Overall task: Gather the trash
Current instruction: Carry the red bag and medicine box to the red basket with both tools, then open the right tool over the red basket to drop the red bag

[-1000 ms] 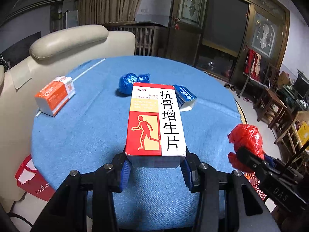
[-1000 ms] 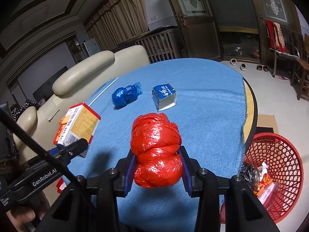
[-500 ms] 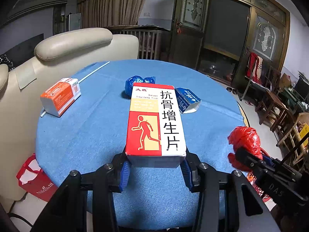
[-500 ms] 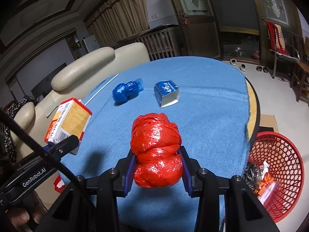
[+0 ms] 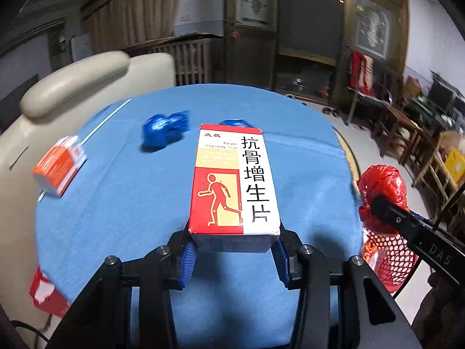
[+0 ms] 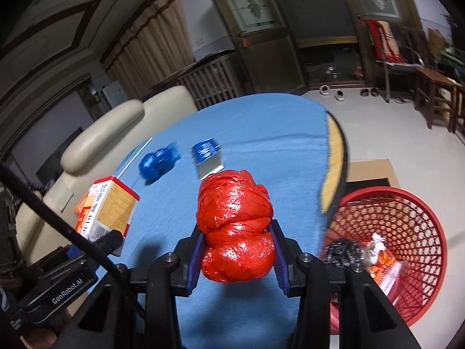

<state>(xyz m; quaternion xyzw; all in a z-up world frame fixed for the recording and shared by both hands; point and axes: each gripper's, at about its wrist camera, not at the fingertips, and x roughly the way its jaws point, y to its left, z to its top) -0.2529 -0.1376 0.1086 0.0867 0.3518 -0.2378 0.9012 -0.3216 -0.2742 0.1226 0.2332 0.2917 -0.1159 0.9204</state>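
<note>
My left gripper (image 5: pixel 234 257) is shut on a red-and-white medicine box (image 5: pixel 234 181) and holds it above the blue table (image 5: pixel 122 197). My right gripper (image 6: pixel 237 257) is shut on a crumpled red plastic bag (image 6: pixel 234 226), above the table's near right edge. The red bag also shows in the left wrist view (image 5: pixel 382 195), and the medicine box in the right wrist view (image 6: pixel 109 209). A red mesh trash basket (image 6: pixel 404 232) stands on the floor right of the table, with several bits of trash inside.
On the table lie a crumpled blue bag (image 5: pixel 164 131), a small blue-and-white carton (image 6: pixel 207 158) and an orange-and-white box (image 5: pixel 59 165). A cream sofa (image 5: pixel 72 87) is behind the table. Wooden chairs (image 5: pixel 407 133) stand at the right. A red paper bag (image 5: pixel 48 293) hangs at lower left.
Both grippers have swung to the right with their loads still held. The red basket now fills more of the right wrist view.
</note>
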